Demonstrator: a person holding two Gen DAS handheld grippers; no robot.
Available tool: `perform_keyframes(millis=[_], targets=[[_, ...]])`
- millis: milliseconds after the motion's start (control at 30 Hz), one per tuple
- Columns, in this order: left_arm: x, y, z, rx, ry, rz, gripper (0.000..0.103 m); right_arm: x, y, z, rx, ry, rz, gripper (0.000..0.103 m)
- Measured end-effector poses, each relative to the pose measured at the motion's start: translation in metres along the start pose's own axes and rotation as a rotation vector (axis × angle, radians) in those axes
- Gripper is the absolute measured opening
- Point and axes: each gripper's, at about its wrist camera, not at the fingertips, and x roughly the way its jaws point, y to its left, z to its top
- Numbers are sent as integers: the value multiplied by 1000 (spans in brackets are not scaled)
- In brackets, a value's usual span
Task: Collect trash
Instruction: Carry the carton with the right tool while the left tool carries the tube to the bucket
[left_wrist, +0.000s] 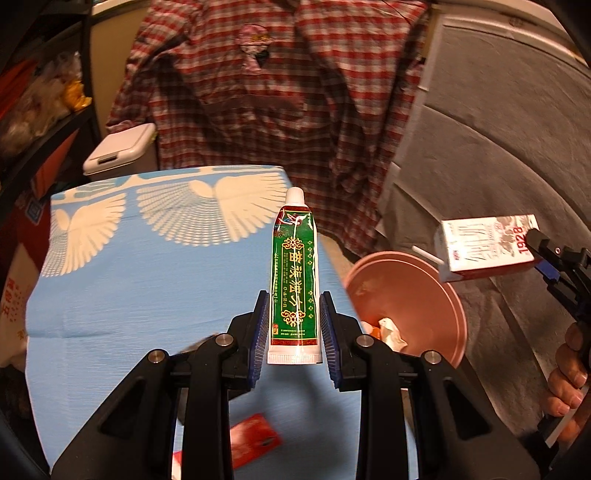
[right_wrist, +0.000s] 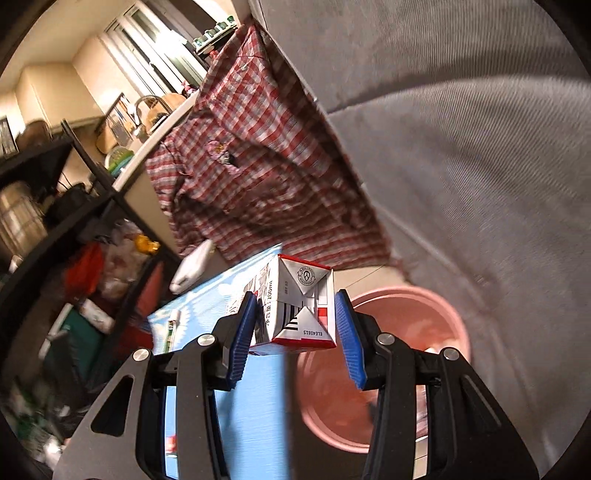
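The left tongs clamp a green toothpaste tube, cap up, just beside the pink bin. The right tongs clamp a small milk carton above that bin, probably ready to drop it in.

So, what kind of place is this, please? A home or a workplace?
Most likely a lived-in home, near a kitchen. A checked shirt hangs beside a grey sofa, a counter behind carries a tap and dishes, and a pink bin stands by the blue-covered table.
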Motion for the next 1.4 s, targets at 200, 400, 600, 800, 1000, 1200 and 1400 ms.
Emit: perform_keyframes(millis=[200, 400, 600, 800, 1000, 1200, 1400], targets=[[13, -27, -1, 30, 18, -29, 27, 1, 4, 0, -112, -21, -106, 44], [28, -51, -4, 67, 51, -60, 27, 7, 1, 0, -180, -15, -186, 44], [52, -73, -12, 98, 119, -92, 27, 19, 2, -4, -263, 3, -283, 44], [73, -85, -15, 104, 167, -119, 27, 29, 2, -8, -316, 23, -327, 44], [89, -100, -16, 110, 194, -137, 27, 37, -2, -10, -331, 48, -363, 44], [105, -107, -19, 105, 224, -141, 28, 45, -7, -10, -319, 72, -377, 45], [111, -101, -15, 74, 222, -148, 37, 54, -10, -12, -312, 96, -385, 53]])
